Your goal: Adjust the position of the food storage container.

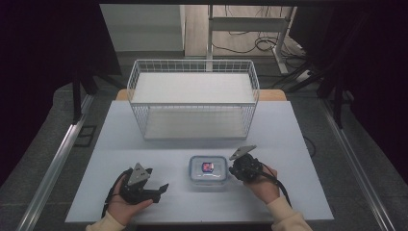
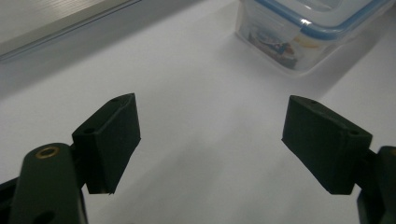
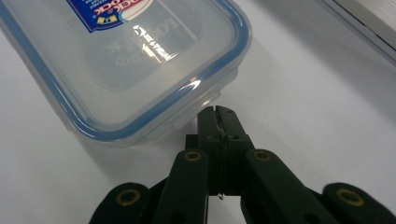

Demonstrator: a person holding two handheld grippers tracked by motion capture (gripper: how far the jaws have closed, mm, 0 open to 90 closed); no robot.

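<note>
Box (image 1: pixel 208 172) sits lid-on on the table (image 1: pixel 144 139) between my grippers, just off the tips of the right gripper (image 3: pixel 218 114) and well ahead and to the right of the left gripper (image 2: pixel 210 140). Right jaws are pressed together, almost touching the box's corner tab; left jaws are spread with nothing between them. I'd say we're at the start: nothing gripped, basket (image 1: pixel 192 72) beyond both grippers empty.
</note>
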